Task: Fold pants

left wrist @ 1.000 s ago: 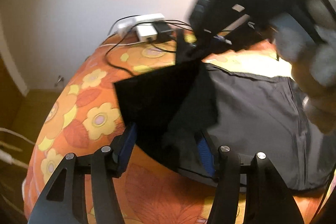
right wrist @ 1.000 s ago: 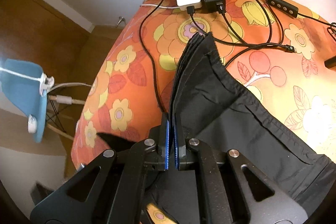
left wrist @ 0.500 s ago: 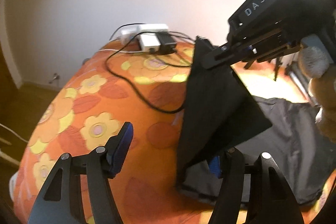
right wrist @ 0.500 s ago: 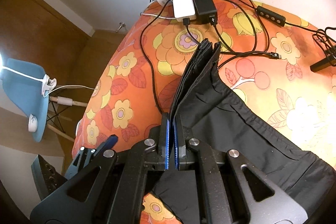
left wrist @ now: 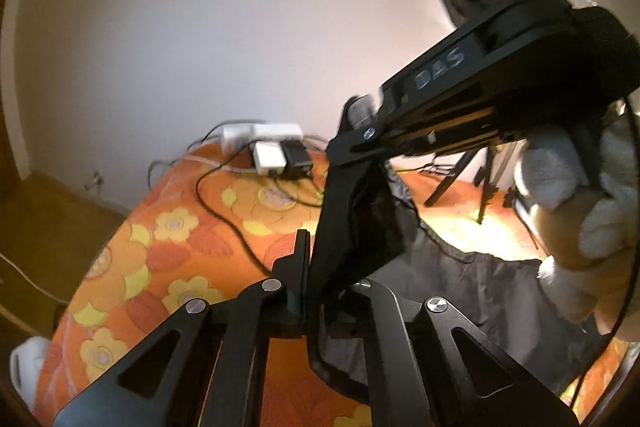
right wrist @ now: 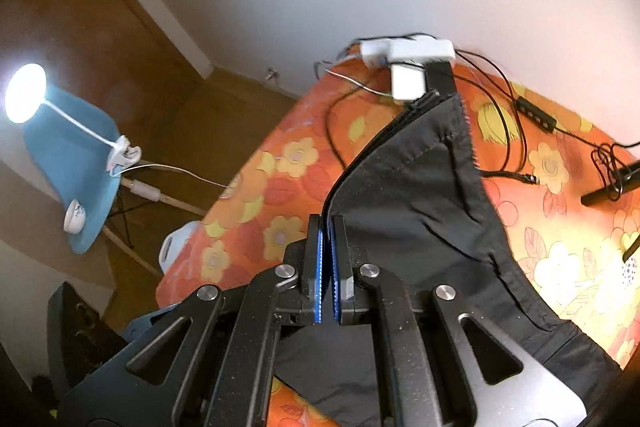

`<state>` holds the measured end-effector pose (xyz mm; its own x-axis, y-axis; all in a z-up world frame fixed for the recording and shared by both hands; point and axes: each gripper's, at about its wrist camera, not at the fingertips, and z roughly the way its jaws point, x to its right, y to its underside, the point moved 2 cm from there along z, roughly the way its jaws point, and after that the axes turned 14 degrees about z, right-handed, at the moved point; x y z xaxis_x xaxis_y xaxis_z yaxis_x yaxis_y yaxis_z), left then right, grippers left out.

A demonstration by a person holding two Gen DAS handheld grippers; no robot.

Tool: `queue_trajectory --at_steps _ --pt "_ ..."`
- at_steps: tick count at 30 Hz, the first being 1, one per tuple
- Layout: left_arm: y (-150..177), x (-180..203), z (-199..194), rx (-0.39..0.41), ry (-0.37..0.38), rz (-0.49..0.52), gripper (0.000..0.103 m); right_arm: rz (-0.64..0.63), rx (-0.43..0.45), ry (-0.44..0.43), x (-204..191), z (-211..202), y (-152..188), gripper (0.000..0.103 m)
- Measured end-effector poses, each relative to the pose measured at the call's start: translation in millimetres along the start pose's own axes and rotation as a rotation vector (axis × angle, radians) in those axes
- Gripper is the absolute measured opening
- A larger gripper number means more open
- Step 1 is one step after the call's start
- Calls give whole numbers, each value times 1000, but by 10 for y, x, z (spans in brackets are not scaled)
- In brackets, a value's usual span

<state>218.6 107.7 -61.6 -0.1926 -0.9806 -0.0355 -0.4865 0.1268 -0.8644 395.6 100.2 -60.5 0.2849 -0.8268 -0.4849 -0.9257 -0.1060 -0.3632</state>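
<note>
Both grippers' fingers (right wrist: 327, 263) on pants (right wrist: 416, 195)

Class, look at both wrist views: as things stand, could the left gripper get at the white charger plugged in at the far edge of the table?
Probably not yet. The left gripper is shut on the pants, which the right gripper also pinches, lifted above the orange flowered cloth. The white charger lies unobstructed beyond, but the left gripper would first have to let go.

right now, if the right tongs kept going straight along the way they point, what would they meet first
Probably the white charger plugged into the power strip at the table's far edge. The right tongs, shut on the black pants, aim that way; depth is unclear.
</note>
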Motion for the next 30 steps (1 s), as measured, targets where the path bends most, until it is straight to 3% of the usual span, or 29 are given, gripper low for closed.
queue_trajectory --at_steps 7,16,30 --pt "-29 397 -130 -3 73 63 3 38 6 4 268 -280 186 4" --pt "-178 1192 -363 21 178 149 3 100 73 -1 840 -1045 490 4" --pt "-174 2468 -478 33 378 237 3 187 142 87 1963 -2009 1104 4"
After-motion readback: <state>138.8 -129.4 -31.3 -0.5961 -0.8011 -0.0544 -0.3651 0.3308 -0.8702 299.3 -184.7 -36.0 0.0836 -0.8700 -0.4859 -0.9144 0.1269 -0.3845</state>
